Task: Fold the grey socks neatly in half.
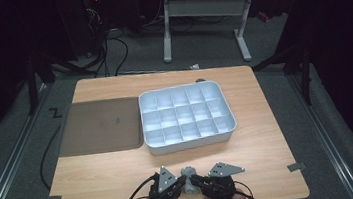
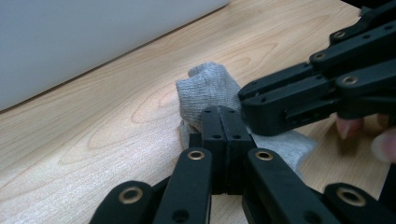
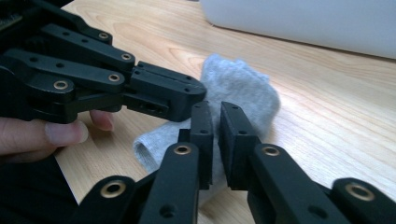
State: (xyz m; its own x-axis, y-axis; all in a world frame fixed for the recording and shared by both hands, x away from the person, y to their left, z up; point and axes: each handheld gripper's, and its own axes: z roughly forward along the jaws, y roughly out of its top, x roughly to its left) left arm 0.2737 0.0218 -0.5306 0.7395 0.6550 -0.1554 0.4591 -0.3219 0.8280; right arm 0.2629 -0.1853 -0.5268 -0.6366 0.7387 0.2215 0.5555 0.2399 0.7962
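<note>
Grey sock (image 2: 205, 88) is pinched by the closed left gripper (image 2: 226, 116) and the nearly closed right gripper (image 3: 215, 116).

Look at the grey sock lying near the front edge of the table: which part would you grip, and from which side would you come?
Grip the grey sock at its raised, bunched end, which humps up off the wooden table so jaws can close around the fabric. Come from the person's side, low along the tabletop. The flatter open end gives less to pinch.

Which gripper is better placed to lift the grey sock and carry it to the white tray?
Probably the left gripper: its jaws look shut on the grey sock, while the right gripper shows a slight gap. Both sit equally near the white tray.
</note>
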